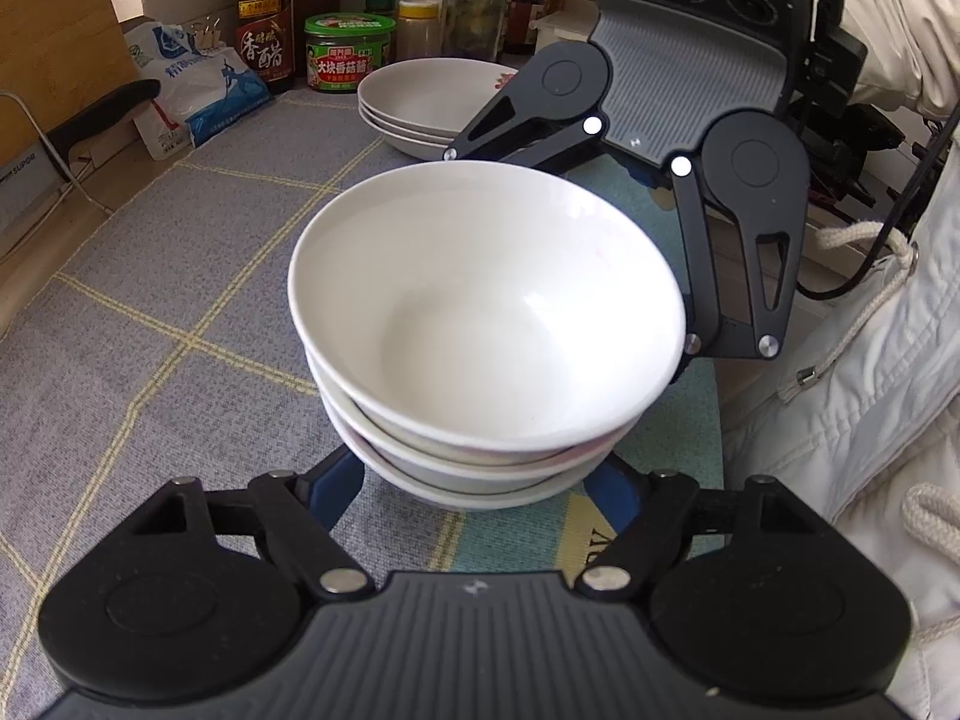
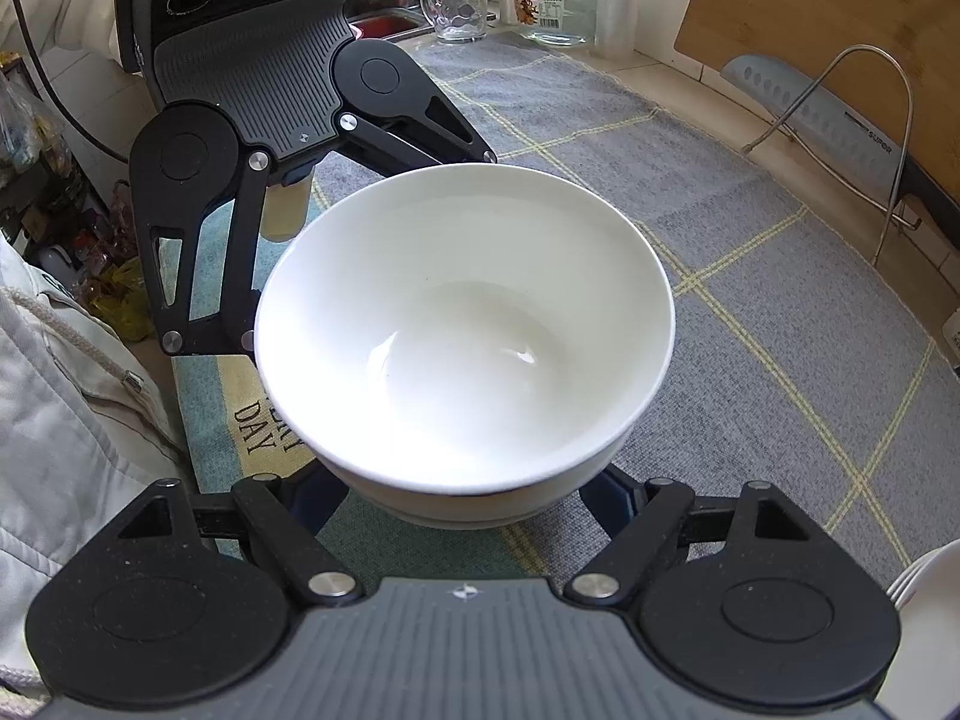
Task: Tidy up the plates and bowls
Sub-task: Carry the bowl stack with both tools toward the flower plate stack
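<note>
Bowls (image 1: 486, 324), white and nested at least three deep, are sitting on the grey checked mat (image 1: 180, 276) while you are bringing both tools in on them from opposite sides. Your left gripper (image 1: 480, 480) is standing spread, its blue-lined fingers flanking the bottom of the stack; whether the pads are touching the ceramic cannot be told. Your right gripper (image 2: 474, 492) is likewise reaching spread around the stack's base, contact hidden under the rim. Far left, a shallow pile of plates (image 1: 429, 99) is resting near the condiments: a dark vinegar bottle (image 1: 264, 12) reading 香醋 and a green-lidded jar (image 1: 348, 51) marked 大块香菇酱. The cleaver (image 2: 810, 114) in the wire rack is showing "SUPOR", and the mat's near edge is reading "DAY". Open mat is lying to the far side of the bowls, between them and the cleaver rack.
</note>
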Motion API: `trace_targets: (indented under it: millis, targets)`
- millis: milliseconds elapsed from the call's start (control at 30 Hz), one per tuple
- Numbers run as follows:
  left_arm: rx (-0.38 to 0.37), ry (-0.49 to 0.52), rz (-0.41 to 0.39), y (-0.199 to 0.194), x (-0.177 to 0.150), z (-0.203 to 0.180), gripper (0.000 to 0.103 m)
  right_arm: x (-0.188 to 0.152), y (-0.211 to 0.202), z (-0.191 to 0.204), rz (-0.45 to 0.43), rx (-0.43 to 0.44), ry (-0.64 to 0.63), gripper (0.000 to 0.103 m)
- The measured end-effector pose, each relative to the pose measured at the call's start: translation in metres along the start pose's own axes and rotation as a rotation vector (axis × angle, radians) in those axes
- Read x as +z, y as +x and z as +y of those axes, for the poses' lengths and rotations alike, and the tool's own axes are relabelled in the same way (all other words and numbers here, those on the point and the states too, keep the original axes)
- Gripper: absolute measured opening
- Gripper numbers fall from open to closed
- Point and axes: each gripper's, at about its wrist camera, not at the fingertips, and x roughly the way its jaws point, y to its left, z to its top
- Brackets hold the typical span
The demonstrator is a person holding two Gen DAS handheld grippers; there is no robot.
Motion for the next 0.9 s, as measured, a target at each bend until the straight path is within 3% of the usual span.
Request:
trace_targets:
  millis: [467, 900]
  targets:
    - [0.04, 0.005, -0.011, -0.003, 0.018, -0.017, 0.079, -0.006, -0.021, -0.004, -0.005, -0.027, -0.026, 0.086]
    - [0.103, 0.027, -0.06, 0.02, 0.088, -0.032, 0.079, -0.035, -0.08, -0.047, -0.037, -0.087, -0.072, 0.086]
